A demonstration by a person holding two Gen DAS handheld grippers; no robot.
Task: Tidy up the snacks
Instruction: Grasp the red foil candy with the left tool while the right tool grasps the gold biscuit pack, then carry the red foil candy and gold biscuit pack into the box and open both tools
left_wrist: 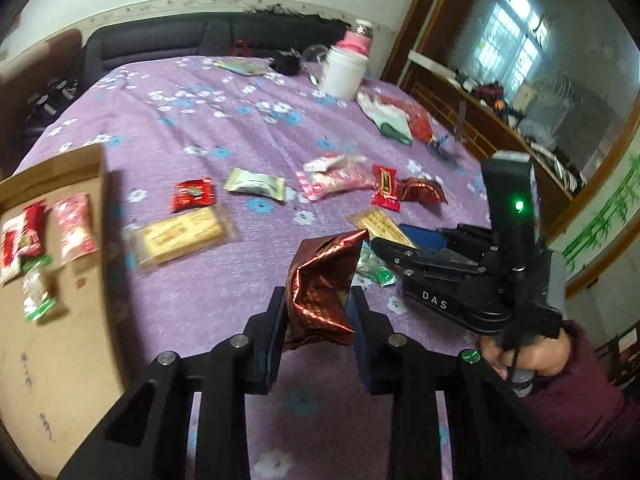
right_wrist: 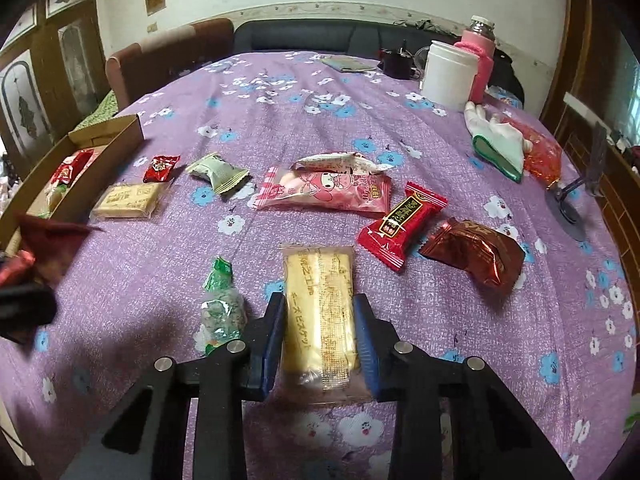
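My left gripper (left_wrist: pixel 318 304) is shut on a brown foil snack (left_wrist: pixel 324 284) and holds it above the purple tablecloth (left_wrist: pixel 200 120). It also shows at the left edge of the right wrist view (right_wrist: pixel 36 240). My right gripper (right_wrist: pixel 320 320) has its blue pads against both sides of a yellow biscuit pack (right_wrist: pixel 320 312) lying on the cloth. A cardboard box (left_wrist: pixel 52 340) at the left holds several snacks, among them a pink pack (left_wrist: pixel 76 228). Loose snacks lie on the cloth: a second biscuit pack (right_wrist: pixel 128 200), a pink pack (right_wrist: pixel 324 192), a red candy (right_wrist: pixel 400 224), a brown foil snack (right_wrist: pixel 476 256).
A white jar (right_wrist: pixel 450 72) and a pink-sleeved bottle (right_wrist: pixel 480 52) stand at the far right. A white and green glove (right_wrist: pixel 500 140) and a red bag (right_wrist: pixel 540 152) lie by them. A green candy (right_wrist: pixel 222 308) lies just left of my right gripper. A dark sofa (right_wrist: pixel 320 36) is behind.
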